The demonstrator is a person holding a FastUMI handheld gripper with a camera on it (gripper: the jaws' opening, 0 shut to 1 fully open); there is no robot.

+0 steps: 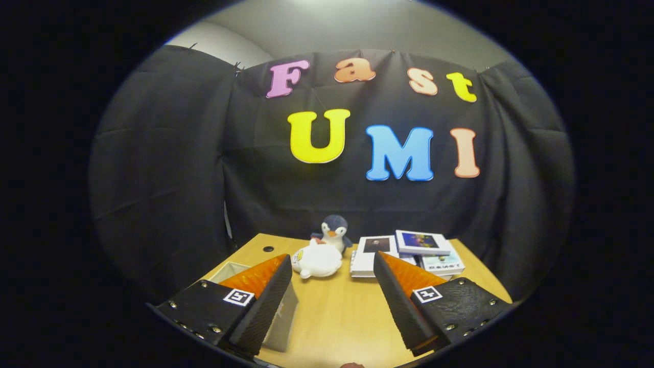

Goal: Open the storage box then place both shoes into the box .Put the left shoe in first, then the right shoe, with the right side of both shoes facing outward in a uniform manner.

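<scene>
My gripper [332, 266] is open, held above a wooden table [337, 312] with nothing between its fingers. A light-coloured storage box [281, 319] stands on the table under and behind the left finger [265, 301], which hides most of it; I see part of its rim and one side wall. The right finger [403, 301] reaches over bare tabletop toward a stack of books.
Beyond the fingers, a white plush toy [317, 259] lies on the table with a penguin plush [333, 231] behind it. A stack of books [409, 253] sits at the back right. A small round hole [268, 249] marks the table's back left. Black cloth walls close the booth.
</scene>
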